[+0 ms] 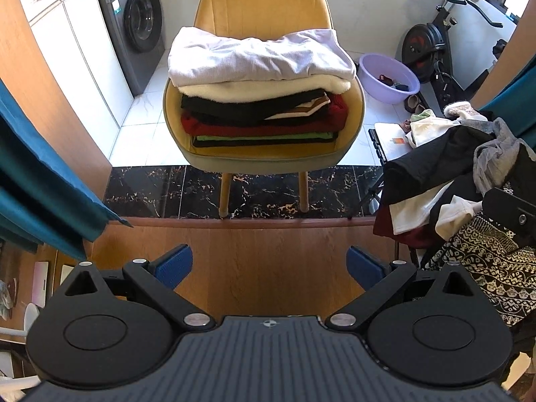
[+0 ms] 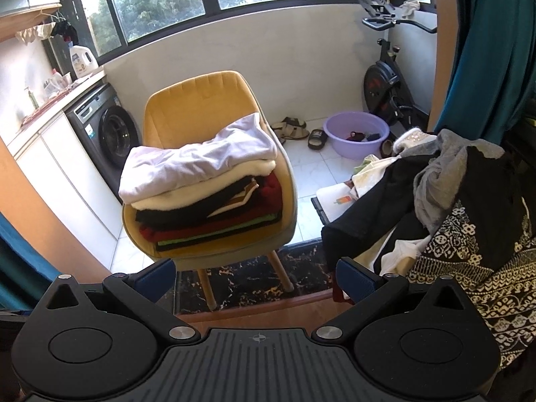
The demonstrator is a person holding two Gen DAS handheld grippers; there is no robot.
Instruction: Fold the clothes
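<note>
A stack of folded clothes [image 1: 261,100] lies on the seat of a yellow chair [image 1: 264,3], with a pale lilac garment [image 1: 258,57] on top; it also shows in the right wrist view [image 2: 204,181]. A heap of unfolded clothes [image 1: 462,184] lies at the right, with a black-and-cream patterned piece [image 2: 469,268] in front. My left gripper [image 1: 269,268] is open and empty, well short of the chair. My right gripper [image 2: 256,281] is open and empty, its right finger [image 2: 355,283] close to the heap.
A grey washing machine [image 1: 134,30] and white cabinets [image 1: 77,63] stand at the left. A purple basin [image 1: 388,77] and an exercise bike [image 1: 435,47] stand at the right on the tiled floor. Teal curtains [image 1: 37,181] hang on both sides. A black marble sill [image 1: 241,191] crosses below the chair.
</note>
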